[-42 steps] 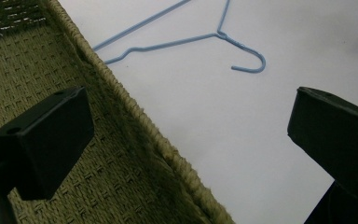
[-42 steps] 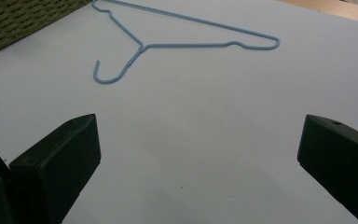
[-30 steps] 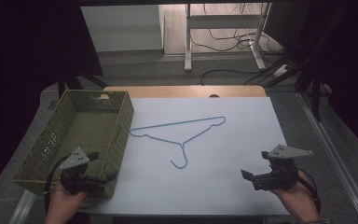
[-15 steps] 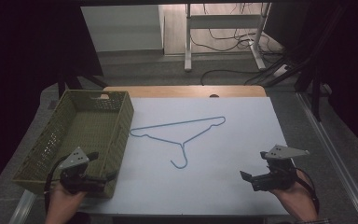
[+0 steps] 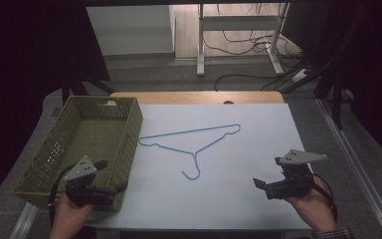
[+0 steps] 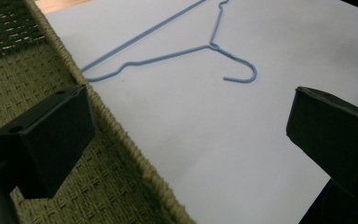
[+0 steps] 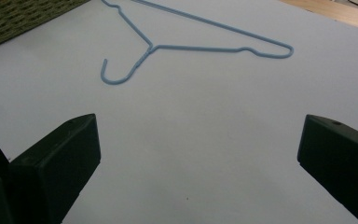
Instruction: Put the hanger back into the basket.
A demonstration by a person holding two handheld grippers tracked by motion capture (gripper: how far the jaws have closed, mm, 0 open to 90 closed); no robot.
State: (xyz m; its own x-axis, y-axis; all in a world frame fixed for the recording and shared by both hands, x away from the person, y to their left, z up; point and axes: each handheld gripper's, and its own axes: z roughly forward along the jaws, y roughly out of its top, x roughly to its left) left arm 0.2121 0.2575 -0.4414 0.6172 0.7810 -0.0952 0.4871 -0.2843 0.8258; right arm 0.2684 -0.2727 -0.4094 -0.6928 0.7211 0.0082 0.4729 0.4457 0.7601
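Blue wire hanger [image 5: 195, 144] lies flat on the white sheet [image 5: 229, 189] covering the table [image 5: 199, 97], about mid-sheet, hook end toward the person, long bar toward the far edge. Its left shoulder tip sits just beside the basket [image 5: 45, 159] wall; whether it touches is unclear. Nothing holds the hanger.

Basket: olive woven, rectangular, on the left side of the table, its right wall along the sheet's left edge. Inside looks empty as far as the high view shows.

Left gripper [image 5: 110, 175] is at the near right corner of the basket, in the left hand [image 5: 69, 216], grey plate on top, pointing right toward the sheet. Jaws wide apart, nothing between them. In the left gripper view one jaw hangs over the basket weave [image 6: 37, 84], the other over the sheet [image 6: 205, 154], with the basket rim running between them; hanger [image 6: 177, 46] well ahead, apart from both jaws.

Right gripper [image 5: 261, 186] is near the sheet's near right corner, in the right hand [image 5: 313, 206], grey plate on top, pointing left. Jaws wide apart, empty. The right gripper view shows bare sheet [image 7: 200, 140] between the jaws, hanger [image 7: 191, 39] farther ahead with its hook nearest, basket [image 7: 23, 16] edge at upper left.

Both grippers well apart from the hanger and from each other. Beyond the table: floor, cables, white frame legs.
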